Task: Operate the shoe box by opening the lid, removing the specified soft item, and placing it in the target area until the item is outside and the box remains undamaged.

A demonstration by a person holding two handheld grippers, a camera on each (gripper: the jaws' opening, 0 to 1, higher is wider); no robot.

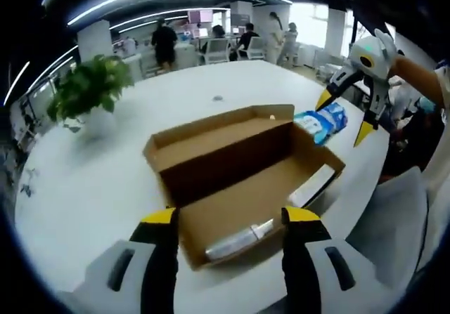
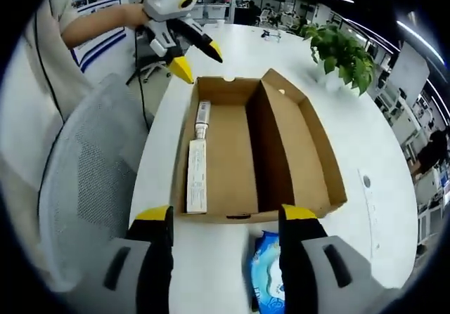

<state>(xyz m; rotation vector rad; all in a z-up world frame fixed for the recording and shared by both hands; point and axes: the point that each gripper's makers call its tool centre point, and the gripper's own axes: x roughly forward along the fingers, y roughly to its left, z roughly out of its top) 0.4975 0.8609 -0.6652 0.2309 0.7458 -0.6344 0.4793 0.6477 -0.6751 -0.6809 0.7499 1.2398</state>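
**Wipes pack already out, lying by my right tool**

The shoe box (image 2: 253, 152) sits open on the white tabletop (image 1: 105, 187), its lid folded back flat beside the tray. In the right gripper view the soft item, a blue wipes pack (image 2: 269, 272), lies on the tabletop at the bottom centre of the frame, just outside the box's near wall and close against the inner side of my right tool's (image 2: 225, 219) right-hand jaw. Its long axis runs roughly up and down the frame, along the jaws. The jaws stand apart with nothing clearly pinched between them, so I read that tool as released (though the pack's lower end is cut off by the frame edge, so contact there is uncertain).

In the left gripper view the same pack (image 1: 321, 123) appears at the upper right, beyond the box's (image 1: 239, 180) far corner, beside the yellow tips of the right tool (image 1: 344, 117). My left tool (image 1: 228, 219) is at the bottom of that frame, jaws spread and empty, on the opposite side of the box from the pack.

So the right tool is much the nearer one. Still inside the tray are a flat carton (image 2: 197, 175) and a tube (image 2: 202, 117), along the left wall in the right gripper view.
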